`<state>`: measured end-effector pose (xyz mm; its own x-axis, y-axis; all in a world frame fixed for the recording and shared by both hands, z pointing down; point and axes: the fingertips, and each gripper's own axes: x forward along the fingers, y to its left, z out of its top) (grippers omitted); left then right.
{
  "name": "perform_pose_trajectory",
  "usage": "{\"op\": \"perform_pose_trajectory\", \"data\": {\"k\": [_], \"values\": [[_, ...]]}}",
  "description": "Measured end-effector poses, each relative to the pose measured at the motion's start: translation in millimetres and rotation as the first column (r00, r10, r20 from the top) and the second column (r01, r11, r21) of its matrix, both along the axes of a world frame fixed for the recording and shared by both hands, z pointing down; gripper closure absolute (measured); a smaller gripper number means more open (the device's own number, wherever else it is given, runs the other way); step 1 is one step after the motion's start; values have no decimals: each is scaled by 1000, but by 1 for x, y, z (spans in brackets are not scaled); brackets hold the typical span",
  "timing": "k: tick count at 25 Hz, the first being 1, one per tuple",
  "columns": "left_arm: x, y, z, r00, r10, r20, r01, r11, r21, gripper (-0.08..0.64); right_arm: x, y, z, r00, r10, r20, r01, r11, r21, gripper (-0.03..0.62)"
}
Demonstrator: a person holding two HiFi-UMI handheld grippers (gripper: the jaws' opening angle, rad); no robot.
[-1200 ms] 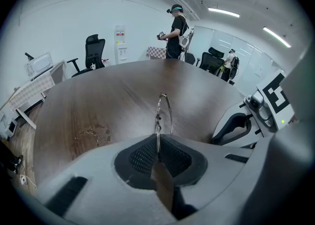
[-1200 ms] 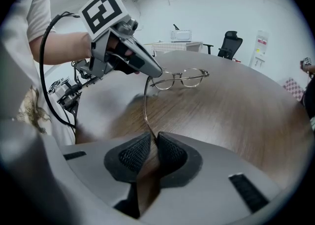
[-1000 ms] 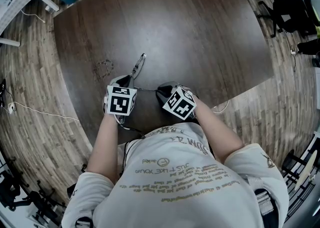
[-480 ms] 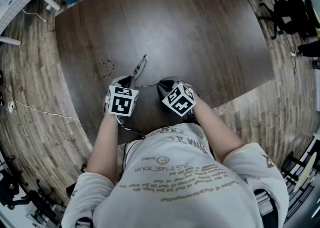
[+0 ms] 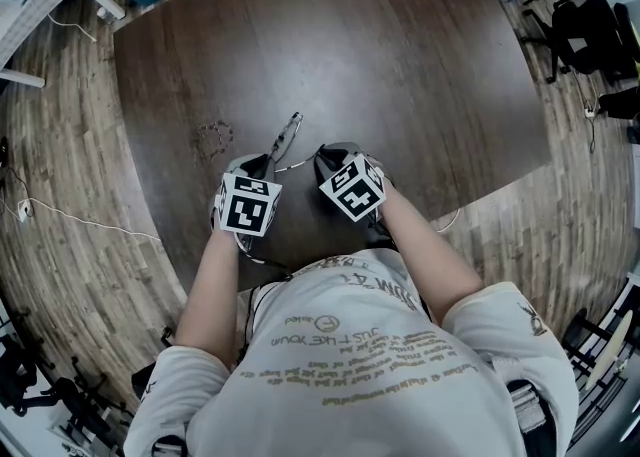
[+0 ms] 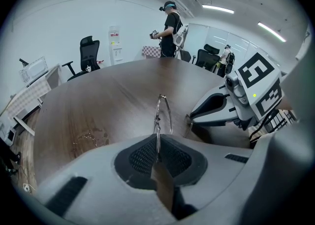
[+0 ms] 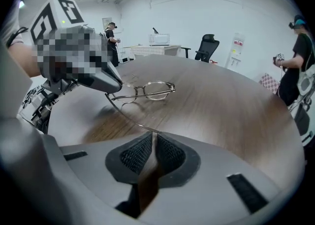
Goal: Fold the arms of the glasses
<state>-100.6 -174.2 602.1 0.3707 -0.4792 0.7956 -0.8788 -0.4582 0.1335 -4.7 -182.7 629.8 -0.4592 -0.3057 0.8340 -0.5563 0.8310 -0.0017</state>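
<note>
Thin wire-framed glasses (image 5: 286, 135) lie on the dark wooden table (image 5: 400, 65), just ahead of both grippers. My left gripper (image 5: 257, 160) is shut on the near end of the frame; the left gripper view shows the rim (image 6: 163, 113) edge-on, running into the pads. One arm (image 7: 129, 115) stretches from the lenses (image 7: 147, 91) to my right gripper (image 5: 323, 157). The arm's tip sits in the narrow gap between the right pads (image 7: 167, 152), and those jaws are closing. The two grippers stand close, side by side.
A faint ring-shaped mark (image 5: 212, 135) is on the tabletop left of the glasses. The table's near edge runs just below the grippers. Office chairs (image 5: 590, 25) stand on the floor to the right. People stand in the background (image 6: 172, 27).
My right gripper has moved left, closer to the left gripper, and the glasses arm has swung with it. The left gripper has kept still on the frame.
</note>
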Motion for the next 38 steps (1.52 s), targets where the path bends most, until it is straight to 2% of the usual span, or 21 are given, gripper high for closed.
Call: {"op": "perform_pose_trajectory", "data": {"k": [10,20,31,38], "values": [[-1,-1,-1,1000,10,-2,-10,1000,-15,529,-22,-25,-5,999,42,18,-43,999,19,548],[-2,-2,0,1000,21,8,-21,1000,-7,529,-45,-32,-8,999,29,39,-30,999,27,548],[4,1,2,999,32,24,-32,999,-30,529,-52,-26,-7,998,17,57,-17,1000,11,548],[-1,-1,1,1000,14,9,-14,1000,-10,529,-52,-22,-6,998,22,55,-22,1000,1,548]]}}
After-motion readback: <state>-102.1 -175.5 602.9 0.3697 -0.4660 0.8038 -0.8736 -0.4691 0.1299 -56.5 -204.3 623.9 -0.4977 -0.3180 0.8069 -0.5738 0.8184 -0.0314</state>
